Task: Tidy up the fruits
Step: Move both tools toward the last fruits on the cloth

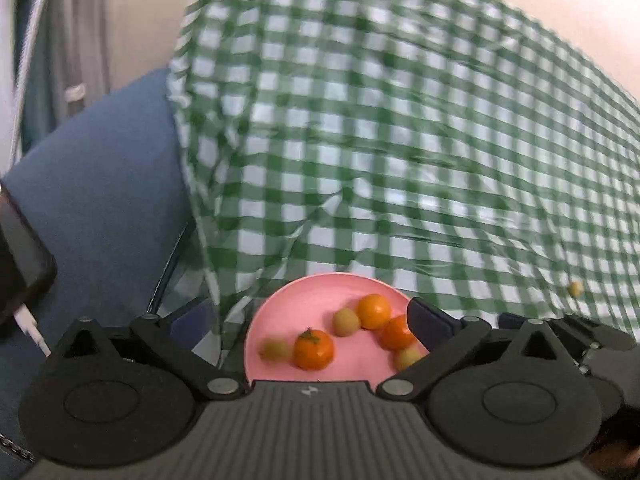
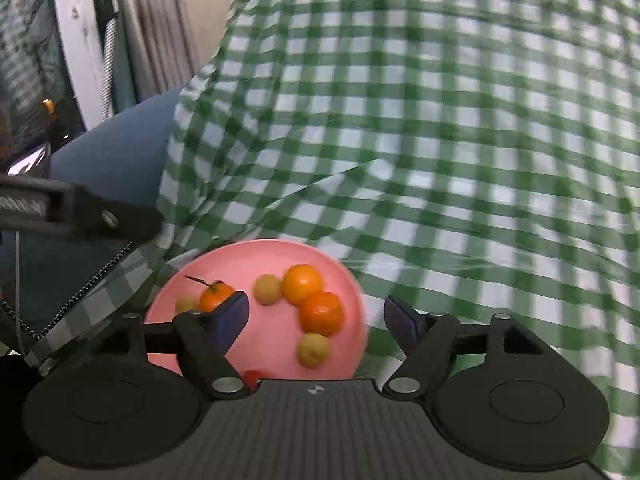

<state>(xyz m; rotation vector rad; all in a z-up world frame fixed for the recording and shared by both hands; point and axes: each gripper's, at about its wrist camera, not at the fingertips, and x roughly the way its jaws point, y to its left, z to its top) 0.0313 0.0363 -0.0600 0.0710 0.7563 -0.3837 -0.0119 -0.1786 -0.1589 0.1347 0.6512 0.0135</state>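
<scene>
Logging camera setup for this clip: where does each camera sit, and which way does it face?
Left wrist: on the left gripper, facing down over its open fingers at the pink plate.
Right wrist: on the right gripper, facing down between its open fingers at the plate.
Shared: the plate, the oranges, the checked tablecloth.

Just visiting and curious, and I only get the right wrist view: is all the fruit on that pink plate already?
Observer: No. One small yellowish fruit lies on the checked cloth, apart from the pink plate.
Operator: Is the other gripper holding anything?
Observer: No, the left gripper stands wide open, empty.
Operator: Anything else nearby?
Observer: A dark device with a white cable, by the blue cushion.
</scene>
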